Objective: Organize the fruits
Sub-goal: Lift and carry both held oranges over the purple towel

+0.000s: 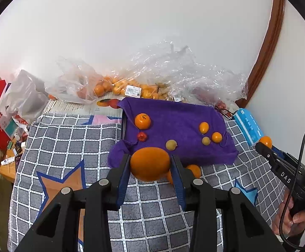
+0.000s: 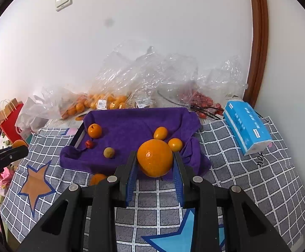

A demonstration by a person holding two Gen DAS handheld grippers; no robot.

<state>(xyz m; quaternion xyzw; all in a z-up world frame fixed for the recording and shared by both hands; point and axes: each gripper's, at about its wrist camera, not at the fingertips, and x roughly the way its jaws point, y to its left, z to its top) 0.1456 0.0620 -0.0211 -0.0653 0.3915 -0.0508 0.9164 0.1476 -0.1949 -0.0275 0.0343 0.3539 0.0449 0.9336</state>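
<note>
**Two oranges gripped above checked cloth**

Counter under grey checked cloth (image 2: 247,168), white wall behind. Left claw (image 1: 150,163) clenched on orange (image 1: 149,163), long axis crosswise. Right claw (image 2: 155,161) clenched on mandarin (image 2: 154,157), over purple towel (image 2: 131,126). Nearby: small fruits, tissue pack (image 2: 247,126), plastic bags (image 2: 152,79).

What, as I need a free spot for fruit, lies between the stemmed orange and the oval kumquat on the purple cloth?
Only bare purple cloth lies between the stemmed orange and the oval kumquat; both wrist views show it.
</note>
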